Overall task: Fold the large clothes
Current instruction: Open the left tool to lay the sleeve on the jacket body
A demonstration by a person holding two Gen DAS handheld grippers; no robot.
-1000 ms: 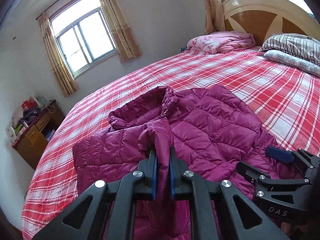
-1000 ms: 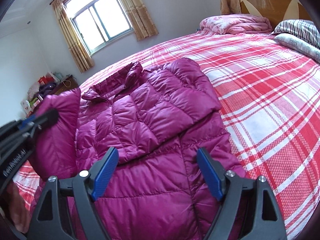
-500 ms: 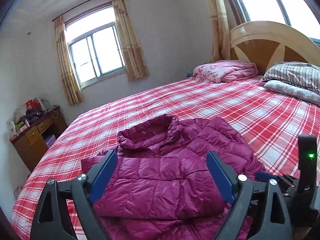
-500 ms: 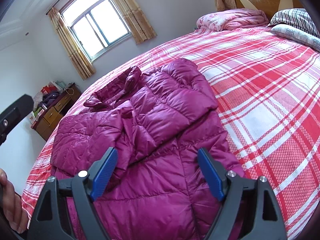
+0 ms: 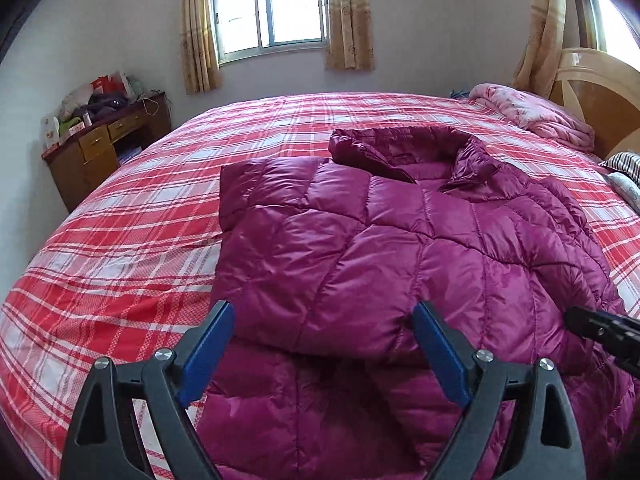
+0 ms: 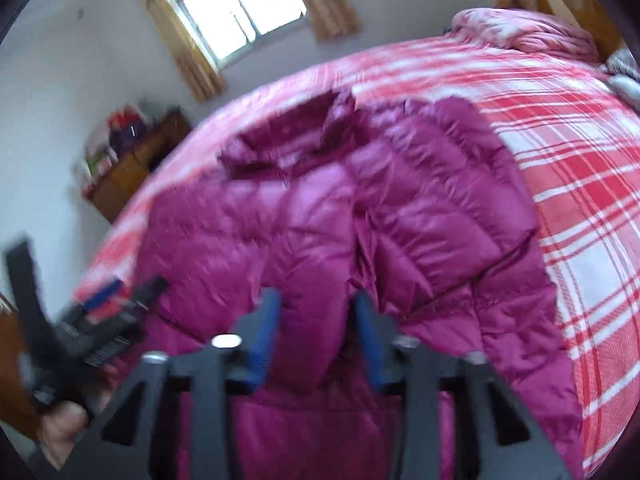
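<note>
No lettering reads now; the left gripper (image 5: 322, 344), earlier pinching the magenta jacket (image 5: 380, 248), stands spread, while the right gripper (image 6: 316, 334), just closing, seemingly pinches a fold.

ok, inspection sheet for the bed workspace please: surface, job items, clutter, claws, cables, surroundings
Surface: bed with red plaid sheet, some wrinkles.
Job's things: magenta puffer jacket lying on the sheet, one sleeve folded across its front.
Clutter: pink folded blanket and striped pillow near the headboard.
Claws: left claw open above the jacket's lower part; right claw has just been closing, jacket fabric between its pads, view blurred.
Cables: nothing seen on the bed.
Surroundings: curtained window, cluttered wooden desk.
</note>
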